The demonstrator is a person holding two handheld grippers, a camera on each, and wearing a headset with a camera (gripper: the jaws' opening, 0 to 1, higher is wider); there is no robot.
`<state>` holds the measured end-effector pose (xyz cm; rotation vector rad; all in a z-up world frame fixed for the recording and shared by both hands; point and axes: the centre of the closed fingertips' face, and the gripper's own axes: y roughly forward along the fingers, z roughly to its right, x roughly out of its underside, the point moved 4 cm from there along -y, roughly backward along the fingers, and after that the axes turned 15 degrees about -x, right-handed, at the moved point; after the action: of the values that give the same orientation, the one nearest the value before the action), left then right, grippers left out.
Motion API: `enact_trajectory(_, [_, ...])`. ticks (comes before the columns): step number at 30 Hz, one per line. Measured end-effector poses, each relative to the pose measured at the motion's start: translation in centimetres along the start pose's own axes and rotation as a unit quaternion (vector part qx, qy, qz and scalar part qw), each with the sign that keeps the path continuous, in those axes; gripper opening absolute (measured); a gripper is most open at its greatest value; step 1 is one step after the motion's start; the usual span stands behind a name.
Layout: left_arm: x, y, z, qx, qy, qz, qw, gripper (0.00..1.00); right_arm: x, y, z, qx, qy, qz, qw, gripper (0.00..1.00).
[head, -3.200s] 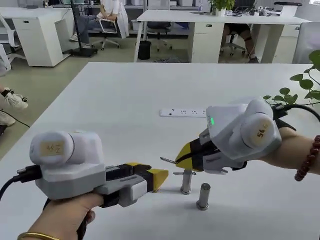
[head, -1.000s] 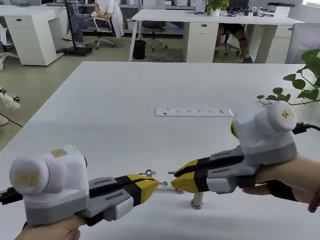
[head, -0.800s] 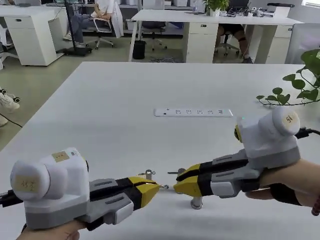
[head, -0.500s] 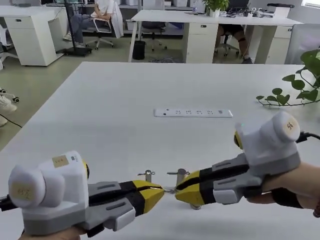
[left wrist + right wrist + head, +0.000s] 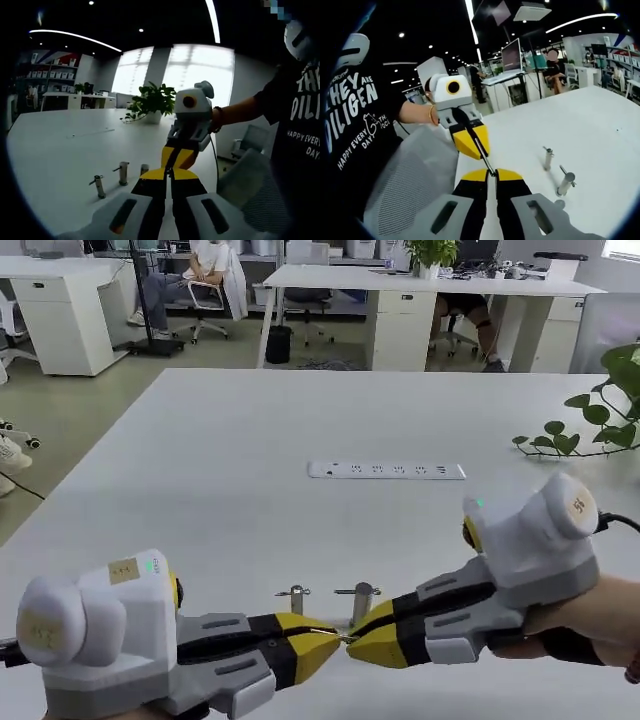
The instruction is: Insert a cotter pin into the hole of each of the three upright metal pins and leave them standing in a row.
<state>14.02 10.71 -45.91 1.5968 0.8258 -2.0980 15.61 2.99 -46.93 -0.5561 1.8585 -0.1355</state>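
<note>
- Shows left tongs [image 5: 318, 645] and right tongs [image 5: 368, 640] meeting tip to tip, both closed on one cotter pin [image 5: 483, 156], held in the air just before the row of pins [image 5: 123, 173].
- Looks thin, light and springy, so likely to slip or bend.
- Best gripped near one end, leaving the other free for the hole.
- Leaves open bench [image 5: 300, 440] all round, with the power strip [image 5: 386, 470] well behind.
- Risks toppling the pins at a nudge.

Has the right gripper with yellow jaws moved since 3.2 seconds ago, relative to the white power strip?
Yes. The right gripper came toward the person, farther from the white power strip, meeting the left gripper.
</note>
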Motion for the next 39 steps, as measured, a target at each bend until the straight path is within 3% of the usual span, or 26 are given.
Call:
enact_trajectory(5, [0.0, 0.0, 0.1, 0.002, 0.001, 0.001, 1.0, 0.0, 0.0, 0.0, -0.2, 0.006, -0.025, -0.021, 0.9994, 0.0])
enact_trajectory(9, [0.2, 0.0, 0.3, 0.003, 0.006, 0.001, 1.0, 0.0, 0.2, 0.0, -0.5, 0.009, -0.058, -0.055, 0.9968, 0.0])
enact_trajectory(12, [0.3, 0.2, 0.4, -0.002, 0.023, 0.002, 0.9997, 0.01, 0.3, 0.1, -0.5, 0.013, -0.073, -0.073, 0.9946, 0.0])
enact_trajectory(19, [0.6, 0.6, 0.0, -0.016, 0.036, -0.007, 0.9992, 0.05, 0.5, 0.0, -0.5, 0.023, -0.096, -0.097, 0.9903, 0.0])
enact_trajectory(35, [1.7, 2.1, -0.3, -0.064, 0.05, -0.02, 0.9965, 0.19, 2.5, -3.9, 1.3, 0.092, -0.108, -0.146, 0.9791, 0.0])
enact_trajectory(39, [2.3, 3.0, -0.4, -0.085, 0.081, -0.03, 0.9926, 0.19, 3.0, -5.0, 1.9, 0.107, -0.109, -0.157, 0.9757, 0.0])
